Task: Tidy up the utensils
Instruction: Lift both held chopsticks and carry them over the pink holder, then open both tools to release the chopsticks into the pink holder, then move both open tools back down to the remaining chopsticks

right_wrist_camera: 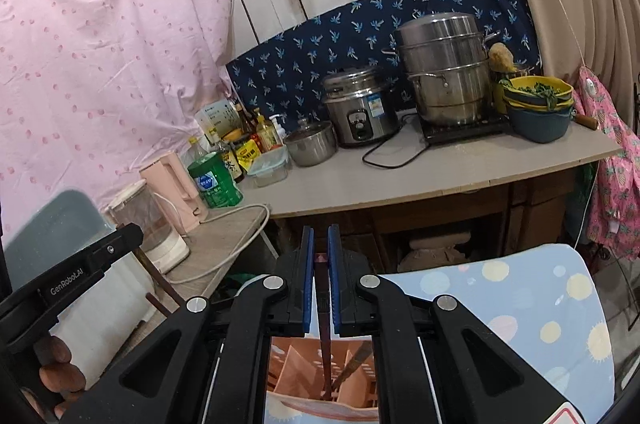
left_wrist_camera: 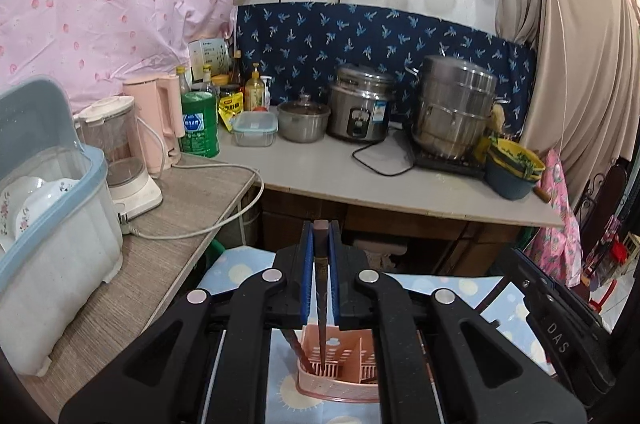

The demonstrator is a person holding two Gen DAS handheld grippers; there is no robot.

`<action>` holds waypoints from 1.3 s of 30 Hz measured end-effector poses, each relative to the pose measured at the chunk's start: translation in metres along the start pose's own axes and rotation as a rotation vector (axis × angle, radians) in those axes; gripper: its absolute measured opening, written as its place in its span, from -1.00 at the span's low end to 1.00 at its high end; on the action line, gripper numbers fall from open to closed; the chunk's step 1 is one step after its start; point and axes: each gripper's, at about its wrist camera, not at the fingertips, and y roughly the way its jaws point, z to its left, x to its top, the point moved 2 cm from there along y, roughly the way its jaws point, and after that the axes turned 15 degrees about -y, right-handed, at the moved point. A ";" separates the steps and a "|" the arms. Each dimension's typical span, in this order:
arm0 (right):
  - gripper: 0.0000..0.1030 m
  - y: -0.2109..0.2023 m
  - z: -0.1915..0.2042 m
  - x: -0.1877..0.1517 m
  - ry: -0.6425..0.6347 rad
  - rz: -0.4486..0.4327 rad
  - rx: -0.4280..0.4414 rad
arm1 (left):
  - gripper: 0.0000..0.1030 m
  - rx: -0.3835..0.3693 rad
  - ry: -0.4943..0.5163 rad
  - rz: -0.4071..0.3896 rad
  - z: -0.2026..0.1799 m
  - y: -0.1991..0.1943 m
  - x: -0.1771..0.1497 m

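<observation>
Chopsticks, thin, stiff, light and likely slippery, sit clamped near their tops in both tongs, left tongs and right tongs, over the pink holder.

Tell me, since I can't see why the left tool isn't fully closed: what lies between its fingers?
A dark chopstick, clamped between the left tool's blue pads, points down into the pink utensil basket. The left wrist view shows it.

Pink utensil holder mostly hidden behind gripper linkage; chopstick tip hidden inside holder.
</observation>
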 end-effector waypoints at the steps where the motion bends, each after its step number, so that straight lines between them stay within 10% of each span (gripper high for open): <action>1: -0.86 0.001 -0.001 -0.004 0.001 0.007 0.000 | -0.86 0.005 0.005 0.007 0.001 0.003 -0.004; 8: -0.78 -0.002 -0.005 -0.015 0.013 0.021 -0.004 | -0.81 0.027 0.030 0.002 0.004 0.002 -0.018; 14: -0.45 -0.023 -0.001 -0.017 0.000 -0.007 -0.017 | -0.32 0.036 0.043 -0.020 0.005 -0.009 -0.025; 26: -0.37 -0.083 0.012 -0.032 -0.033 -0.035 -0.018 | -0.24 0.029 0.068 -0.036 0.006 -0.055 -0.045; 39: -0.26 -0.157 0.032 -0.125 -0.074 0.080 -0.026 | -0.17 0.069 0.063 0.048 0.059 -0.112 -0.117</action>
